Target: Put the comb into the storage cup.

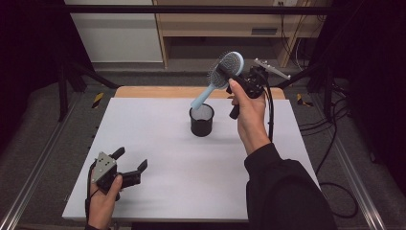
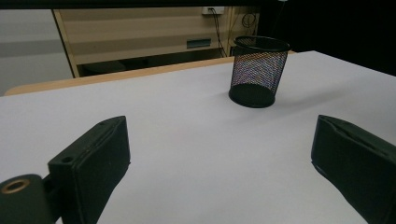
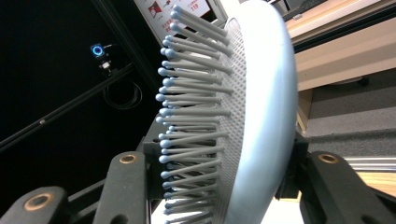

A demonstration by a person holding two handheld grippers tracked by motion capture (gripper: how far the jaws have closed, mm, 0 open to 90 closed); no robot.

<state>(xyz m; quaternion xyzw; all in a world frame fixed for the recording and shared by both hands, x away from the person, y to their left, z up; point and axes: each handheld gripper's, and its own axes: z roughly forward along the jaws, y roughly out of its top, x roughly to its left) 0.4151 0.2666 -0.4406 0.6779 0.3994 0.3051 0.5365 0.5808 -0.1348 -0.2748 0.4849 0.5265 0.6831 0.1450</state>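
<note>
One brush (image 1: 225, 72), clamped by its head in the right gripper (image 1: 239, 79), is hanging handle-down above the cup (image 1: 201, 120). Tilted, its handle is risking catching the rim and tipping the cup. The left gripper (image 1: 130, 167) is resting open and empty, well short of the cup.

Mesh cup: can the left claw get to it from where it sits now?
Probably yes. The left claw is open and holds nothing, and bare table lies between it and the mesh cup. The hairbrush is held up above, clear of that path.

The left gripper (image 1: 130, 160) rests low near the person's body, held in the left hand (image 1: 103, 199), its jaws spread wide apart with nothing between them. The right gripper (image 1: 229, 74) is raised well above and ahead of it, the right hand (image 1: 249, 112) and dark sleeve (image 1: 282, 191) reaching forward, jaws clamped tight.
</note>
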